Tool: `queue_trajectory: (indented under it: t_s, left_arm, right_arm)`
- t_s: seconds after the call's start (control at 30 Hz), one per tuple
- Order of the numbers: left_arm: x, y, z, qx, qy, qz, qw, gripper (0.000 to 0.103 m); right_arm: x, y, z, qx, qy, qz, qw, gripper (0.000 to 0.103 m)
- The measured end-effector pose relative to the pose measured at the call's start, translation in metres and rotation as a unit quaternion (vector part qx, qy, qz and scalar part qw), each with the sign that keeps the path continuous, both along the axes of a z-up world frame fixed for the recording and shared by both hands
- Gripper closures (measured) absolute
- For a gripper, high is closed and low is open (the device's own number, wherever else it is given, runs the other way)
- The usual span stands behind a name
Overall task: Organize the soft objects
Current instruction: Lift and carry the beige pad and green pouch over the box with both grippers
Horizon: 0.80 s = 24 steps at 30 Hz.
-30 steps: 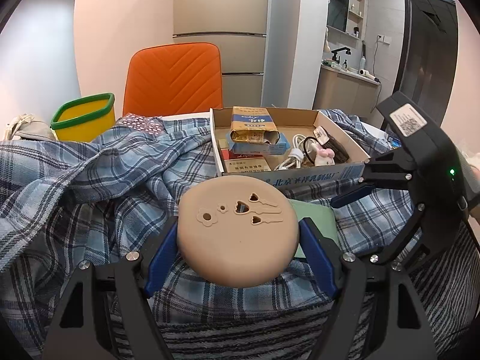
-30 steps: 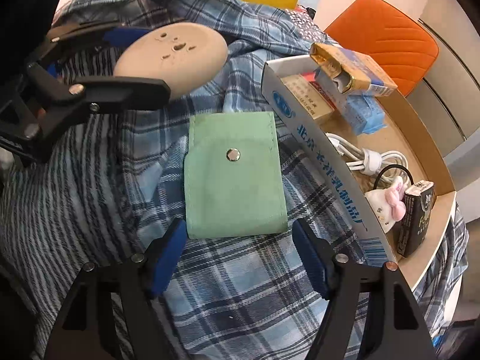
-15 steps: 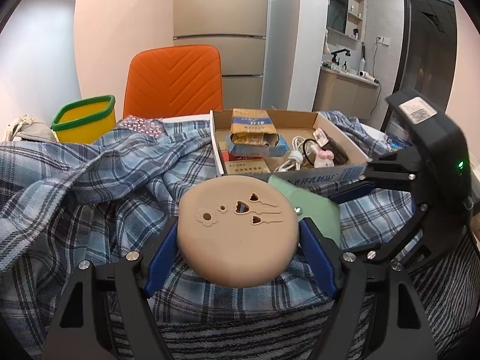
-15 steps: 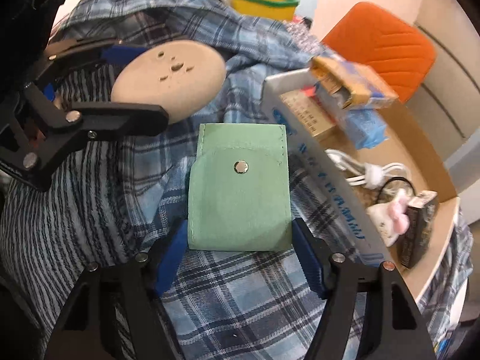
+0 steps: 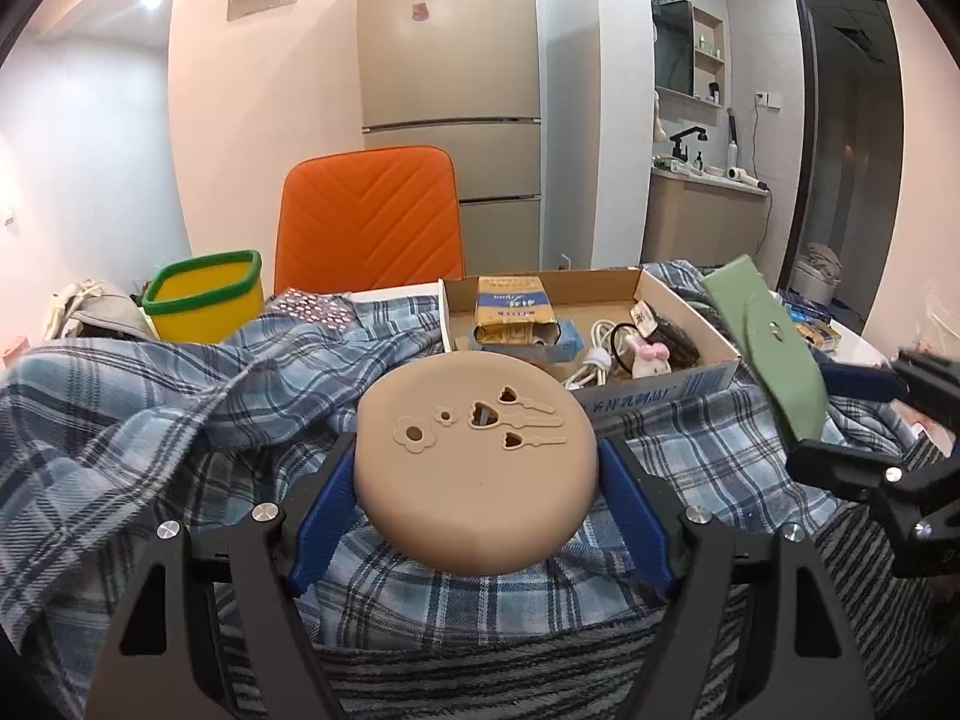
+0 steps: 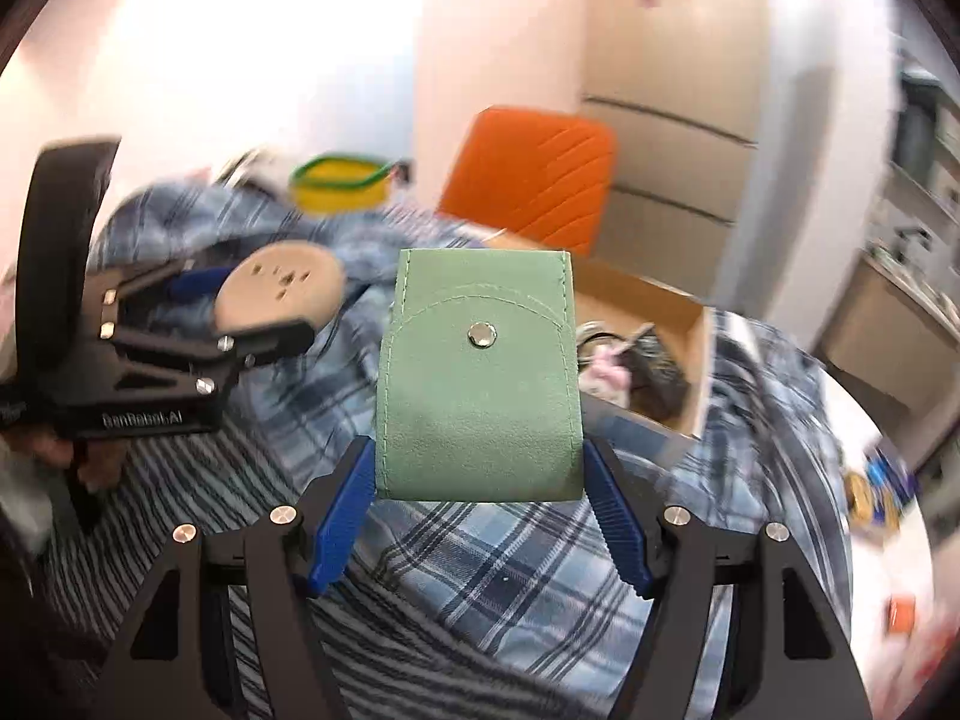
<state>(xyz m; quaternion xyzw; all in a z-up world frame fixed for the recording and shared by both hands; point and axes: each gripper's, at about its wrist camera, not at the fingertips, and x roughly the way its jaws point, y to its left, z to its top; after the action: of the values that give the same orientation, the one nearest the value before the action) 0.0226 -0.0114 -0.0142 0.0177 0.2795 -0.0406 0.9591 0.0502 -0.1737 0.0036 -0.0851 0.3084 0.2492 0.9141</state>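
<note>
Tan round silicone pad [image 5: 477, 468], flower and heart cutouts on top, lying flat, pinched at both sides. Green suede pouch [image 6: 479, 378], metal snap closed, upright, raised above plaid cloth.

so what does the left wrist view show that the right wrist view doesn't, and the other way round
Only the left wrist view shows the round tan silicone pad's cut-out flower and hearts, and the cardboard box's contents clearly: a yellow packet and a white cable.

Only the right wrist view shows the green fabric snap pouch face-on, with its metal snap, between the right hand-held gripper's blue pads.

Both show the pad in the left hand-held gripper, the pouch, the blue plaid cloth, the orange chair and the yellow green-rimmed bin.
</note>
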Motion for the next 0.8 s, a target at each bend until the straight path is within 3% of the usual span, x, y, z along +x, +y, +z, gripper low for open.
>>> queue_trajectory:
  t_s: [0.2,0.37,0.6,0.8]
  left_arm:
    - [-0.009,-0.008,0.013,-0.002,-0.021,0.003,0.9998,0.026]
    - [-0.01,-0.013,0.024,-0.001,-0.033,0.005,0.9994,0.026]
    - [-0.002,-0.02,0.047,-0.006,-0.062,0.007,0.998,0.026]
    - [0.015,-0.025,0.086,-0.003,-0.103,0.013,0.9946,0.026]
  right_arm:
    - [-0.01,-0.019,0.004,0.053,-0.005,-0.054,0.997,0.032]
    - [-0.009,-0.028,0.017,0.06,-0.03,-0.07,0.995,0.032]
    - [-0.001,-0.042,0.054,0.065,-0.073,-0.096,0.991,0.032]
    - [0.016,-0.046,0.089,0.084,-0.11,-0.104,0.985,0.032]
